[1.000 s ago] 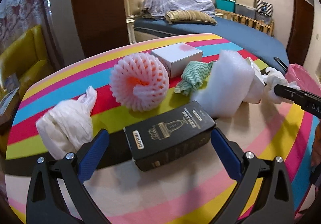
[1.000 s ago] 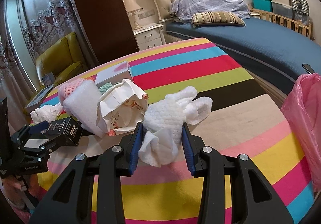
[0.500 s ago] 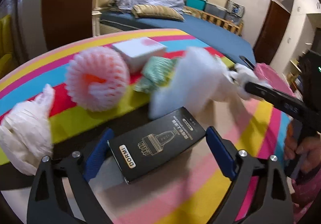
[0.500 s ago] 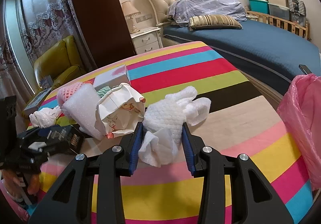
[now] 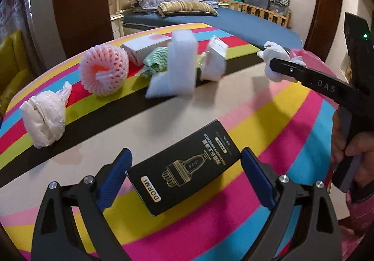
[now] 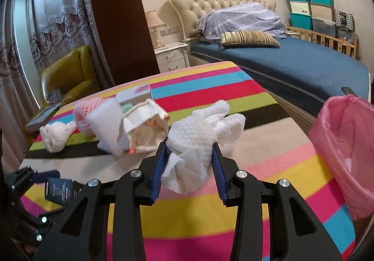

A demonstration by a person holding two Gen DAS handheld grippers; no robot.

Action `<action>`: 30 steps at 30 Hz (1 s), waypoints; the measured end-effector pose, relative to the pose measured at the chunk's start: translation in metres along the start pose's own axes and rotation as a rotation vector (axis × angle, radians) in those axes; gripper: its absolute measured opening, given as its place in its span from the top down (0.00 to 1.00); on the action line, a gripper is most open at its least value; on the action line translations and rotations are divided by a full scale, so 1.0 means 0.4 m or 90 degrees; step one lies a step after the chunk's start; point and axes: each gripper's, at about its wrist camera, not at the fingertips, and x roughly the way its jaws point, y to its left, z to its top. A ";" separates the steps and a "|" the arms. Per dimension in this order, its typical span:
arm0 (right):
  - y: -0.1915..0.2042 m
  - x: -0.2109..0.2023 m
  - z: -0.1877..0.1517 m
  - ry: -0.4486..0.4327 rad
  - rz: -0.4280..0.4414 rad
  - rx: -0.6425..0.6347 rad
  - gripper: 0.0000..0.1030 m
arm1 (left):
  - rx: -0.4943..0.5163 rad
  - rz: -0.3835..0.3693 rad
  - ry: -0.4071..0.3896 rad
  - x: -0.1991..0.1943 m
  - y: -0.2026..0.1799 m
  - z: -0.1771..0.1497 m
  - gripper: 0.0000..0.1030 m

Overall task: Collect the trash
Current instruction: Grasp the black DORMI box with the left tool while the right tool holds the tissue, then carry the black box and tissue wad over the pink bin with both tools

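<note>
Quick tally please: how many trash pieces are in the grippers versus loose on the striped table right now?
Held in grippers: 2, black box in the left gripper, white tissue wad in the right gripper.
Loose on the table: 6, white plastic bag, pink foam net, white-pink box, green cloth, white foam strip, crumpled paper bag.
Total: 8

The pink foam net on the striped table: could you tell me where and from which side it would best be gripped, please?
Probably by the foam net's rounded outer sides, coming from above with the jaws spanning its width. It sits as a soft coiled ball that should compress. A white bag lies to its left and a white box close behind it, so a level approach looks more crowded.
</note>
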 end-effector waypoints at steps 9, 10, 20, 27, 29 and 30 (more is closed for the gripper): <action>-0.025 -0.103 -0.092 0.013 -0.004 -0.013 0.63 | 0.010 0.050 0.013 -0.014 -0.044 -0.044 0.12; -0.024 -0.111 -0.094 0.010 -0.003 -0.014 0.63 | 0.013 0.053 0.013 -0.013 -0.045 -0.039 0.11; -0.027 -0.163 -0.136 0.022 0.017 -0.027 0.63 | 0.059 0.070 -0.001 -0.022 -0.085 -0.057 0.55; -0.005 -0.179 -0.175 0.030 0.038 -0.054 0.63 | 0.055 0.083 -0.032 -0.050 -0.118 -0.067 0.60; -0.002 -0.186 -0.181 0.028 0.041 -0.057 0.63 | 0.053 0.083 -0.040 -0.057 -0.124 -0.068 0.60; -0.002 -0.189 -0.182 0.026 0.041 -0.058 0.63 | 0.051 0.078 -0.040 -0.058 -0.126 -0.069 0.60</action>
